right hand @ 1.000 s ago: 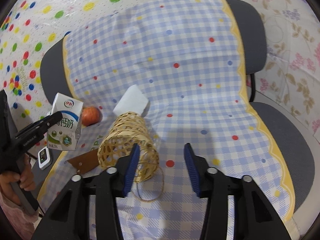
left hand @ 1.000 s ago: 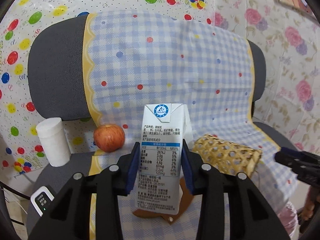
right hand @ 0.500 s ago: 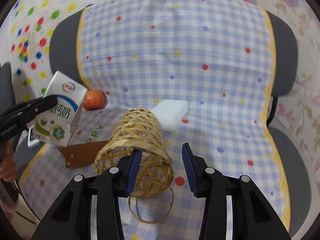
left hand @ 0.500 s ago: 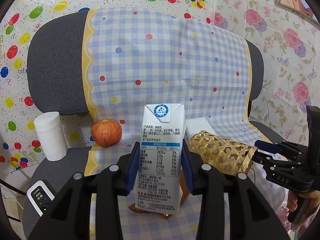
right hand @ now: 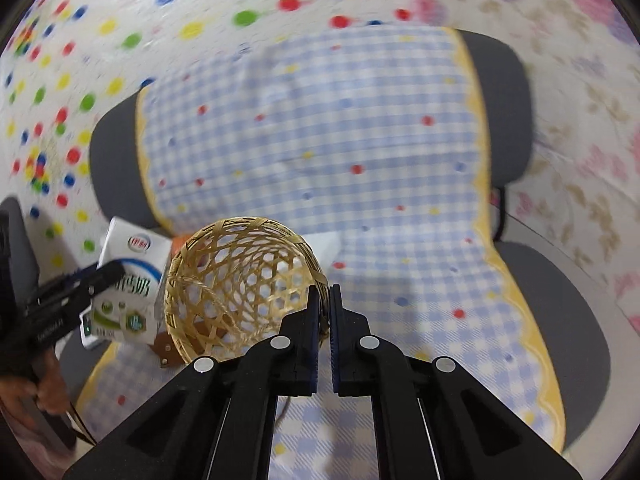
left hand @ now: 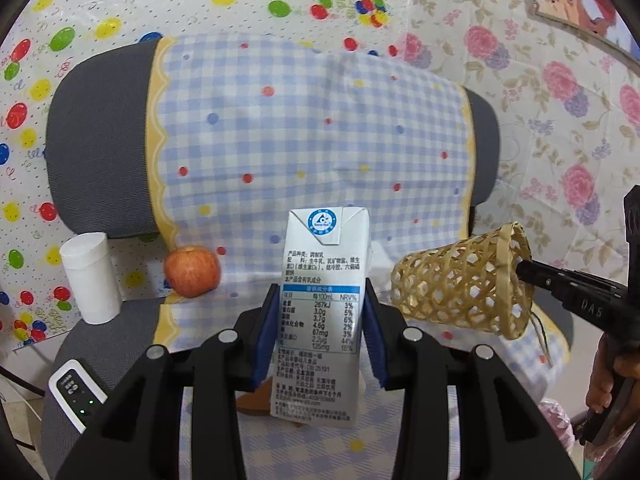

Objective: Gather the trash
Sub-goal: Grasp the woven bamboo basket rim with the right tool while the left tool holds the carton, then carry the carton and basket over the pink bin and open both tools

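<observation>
My left claw (left hand: pixel 320 332) is clamped on the milk carton (left hand: pixel 322 312), upright between the blue pads, held up above the checkered cloth (left hand: pixel 312 140) on the chair. My right claw (right hand: pixel 324 312) is pinched tight on the rim of the woven basket (right hand: pixel 240 284), which hangs on its side off the seat, mouth facing the right claw. From the left claw, the basket sits just to the right, an apple (left hand: pixel 192 271) and white cup (left hand: pixel 92 278) off to the left.
</observation>
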Demonstrator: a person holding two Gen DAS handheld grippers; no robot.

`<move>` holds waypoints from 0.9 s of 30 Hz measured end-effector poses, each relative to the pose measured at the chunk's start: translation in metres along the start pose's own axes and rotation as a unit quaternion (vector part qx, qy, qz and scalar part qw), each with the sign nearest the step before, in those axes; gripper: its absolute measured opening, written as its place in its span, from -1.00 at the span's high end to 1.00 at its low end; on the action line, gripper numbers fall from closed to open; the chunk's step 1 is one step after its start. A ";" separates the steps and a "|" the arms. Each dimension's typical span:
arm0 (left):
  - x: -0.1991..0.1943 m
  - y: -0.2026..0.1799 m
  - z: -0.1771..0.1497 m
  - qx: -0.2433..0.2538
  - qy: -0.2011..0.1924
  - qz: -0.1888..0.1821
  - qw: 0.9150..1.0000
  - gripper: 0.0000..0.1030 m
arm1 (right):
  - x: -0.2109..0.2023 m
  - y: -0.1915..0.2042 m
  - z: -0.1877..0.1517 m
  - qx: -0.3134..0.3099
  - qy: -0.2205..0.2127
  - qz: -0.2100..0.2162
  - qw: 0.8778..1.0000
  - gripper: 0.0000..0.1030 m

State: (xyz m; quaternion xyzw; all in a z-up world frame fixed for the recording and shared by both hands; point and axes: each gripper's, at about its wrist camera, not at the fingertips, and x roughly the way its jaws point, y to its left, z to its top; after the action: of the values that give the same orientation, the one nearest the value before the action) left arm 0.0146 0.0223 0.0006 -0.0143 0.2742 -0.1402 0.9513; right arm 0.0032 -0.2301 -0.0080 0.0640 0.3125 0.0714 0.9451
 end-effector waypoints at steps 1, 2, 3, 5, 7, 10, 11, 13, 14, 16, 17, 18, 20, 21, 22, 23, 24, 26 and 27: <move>-0.001 -0.004 0.000 0.002 -0.002 -0.003 1.000 0.28 | -0.006 -0.004 0.000 0.008 -0.001 -0.003 1.000 0.90; -0.003 -0.009 -0.001 0.005 -0.003 -0.008 1.000 0.28 | -0.012 -0.007 -0.002 0.013 -0.002 -0.008 1.000 0.90; -0.004 -0.013 -0.001 0.007 -0.004 -0.013 1.000 0.28 | -0.017 -0.008 -0.003 0.014 -0.004 -0.012 1.000 0.90; -0.008 -0.025 -0.004 0.016 -0.007 -0.027 0.999 0.28 | -0.029 -0.012 -0.008 0.013 -0.010 -0.028 0.999 0.89; -0.011 -0.036 -0.006 0.025 -0.010 -0.036 0.999 0.28 | -0.040 -0.016 -0.013 0.016 -0.016 -0.040 0.999 0.89; -0.015 -0.054 -0.009 0.040 -0.013 -0.049 0.998 0.28 | -0.057 -0.022 -0.021 0.023 -0.025 -0.056 0.998 0.89; -0.016 -0.061 -0.011 0.044 -0.013 -0.053 0.998 0.28 | -0.063 -0.025 -0.024 0.026 -0.028 -0.061 0.997 0.89; -0.018 -0.070 -0.013 0.047 -0.012 -0.063 0.997 0.28 | -0.073 -0.032 -0.029 0.037 -0.030 -0.066 0.997 0.89; -0.019 -0.076 -0.014 0.049 -0.011 -0.070 0.996 0.28 | -0.078 -0.034 -0.032 0.040 -0.030 -0.069 0.996 0.89; -0.022 -0.087 -0.016 0.051 -0.010 -0.085 0.995 0.28 | -0.089 -0.040 -0.037 0.045 -0.033 -0.079 0.995 0.89; -0.023 -0.091 -0.017 0.052 -0.010 -0.090 0.994 0.28 | -0.094 -0.043 -0.041 0.048 -0.035 -0.084 0.995 0.89; -0.024 -0.097 -0.019 0.055 -0.009 -0.098 0.994 0.28 | -0.100 -0.046 -0.044 0.051 -0.037 -0.089 0.994 0.89; -0.025 -0.110 -0.023 0.064 -0.008 -0.112 0.992 0.28 | -0.111 -0.051 -0.051 0.055 -0.040 -0.100 0.993 0.89; -0.025 -0.119 -0.025 0.071 -0.006 -0.121 0.990 0.28 | -0.118 -0.055 -0.055 0.058 -0.042 -0.109 0.991 0.89; -0.026 -0.125 -0.028 0.074 -0.005 -0.127 0.989 0.28 | -0.122 -0.057 -0.058 0.060 -0.042 -0.116 0.990 0.89; -0.026 -0.133 -0.030 0.080 -0.003 -0.135 0.988 0.28 | -0.127 -0.060 -0.062 0.064 -0.043 -0.125 0.989 0.89; -0.027 -0.138 -0.032 0.084 -0.002 -0.141 0.986 0.28 | -0.134 -0.063 -0.066 0.068 -0.044 -0.135 0.987 0.89; -0.029 -0.153 -0.038 0.096 0.000 -0.158 0.983 0.28 | -0.147 -0.071 -0.076 0.078 -0.045 -0.154 0.984 0.89; -0.029 -0.162 -0.041 0.104 0.003 -0.168 0.980 0.28 | -0.154 -0.076 -0.082 0.087 -0.044 -0.160 0.982 0.89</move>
State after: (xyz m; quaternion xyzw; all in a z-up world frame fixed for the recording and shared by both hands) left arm -0.0728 -0.1236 -0.0024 0.0390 0.2545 -0.3252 0.9099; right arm -0.1610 -0.3256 0.0040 0.0976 0.2823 -0.1114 0.9478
